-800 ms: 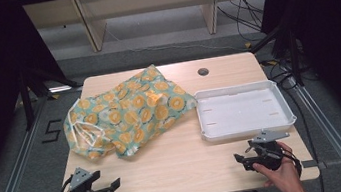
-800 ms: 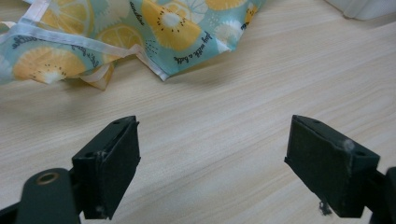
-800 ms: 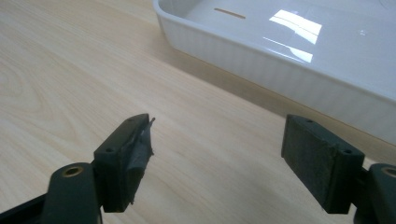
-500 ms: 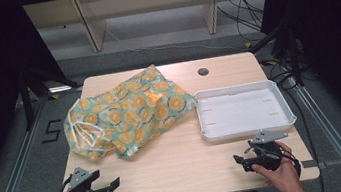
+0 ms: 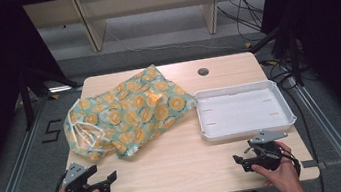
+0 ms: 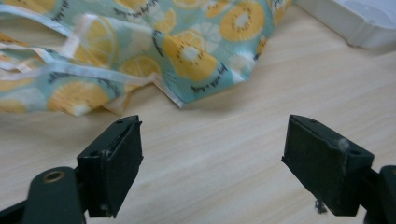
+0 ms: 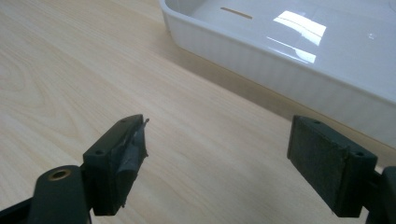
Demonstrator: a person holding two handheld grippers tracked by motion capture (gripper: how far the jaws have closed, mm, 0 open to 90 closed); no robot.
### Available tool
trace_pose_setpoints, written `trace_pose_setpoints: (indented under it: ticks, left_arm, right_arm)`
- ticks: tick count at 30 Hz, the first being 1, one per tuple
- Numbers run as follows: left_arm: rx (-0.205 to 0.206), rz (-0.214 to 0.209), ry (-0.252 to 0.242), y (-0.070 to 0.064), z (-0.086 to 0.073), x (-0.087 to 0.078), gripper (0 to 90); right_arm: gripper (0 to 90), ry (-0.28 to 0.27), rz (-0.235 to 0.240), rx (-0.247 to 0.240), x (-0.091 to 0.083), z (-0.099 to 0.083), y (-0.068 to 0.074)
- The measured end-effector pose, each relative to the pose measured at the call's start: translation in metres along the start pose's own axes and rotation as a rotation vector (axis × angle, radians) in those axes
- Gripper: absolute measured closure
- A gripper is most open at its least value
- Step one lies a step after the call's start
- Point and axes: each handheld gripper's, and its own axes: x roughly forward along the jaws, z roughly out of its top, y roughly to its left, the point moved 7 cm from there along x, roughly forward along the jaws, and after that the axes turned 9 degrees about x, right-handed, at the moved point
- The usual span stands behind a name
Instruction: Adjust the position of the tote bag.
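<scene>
Nothing has moved since a moment ago: my left gripper (image 5: 105, 182) and right gripper (image 5: 242, 160) rest wide open and empty, bag (image 5: 128, 112) and tray (image 5: 246, 128) untouched.

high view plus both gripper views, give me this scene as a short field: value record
surface: wooden table
fabric: fruit-print cloth bag, crumpled, on the table's left half, white drawstrings at its left end
tray: white tray, empty, on the right, apart from the bag
left gripper: open, holding nothing, near the front edge, aimed at the bag
right gripper: open, holding nothing, just in front of the tray
</scene>
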Motion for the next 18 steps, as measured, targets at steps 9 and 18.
trace_pose_setpoints:
  ticks: [9,18]
  left_arm:
    - [0.012,0.042,0.009,0.028,0.025,0.012,23.8]
    - [0.039,0.044,0.106,0.062,0.038,0.038,29.8]
  right_arm:
    - [20.8,-0.004,0.011,0.001,0.002,0.001,0.001]
    - [21.5,0.011,0.010,-0.025,0.004,-0.001,0.002]
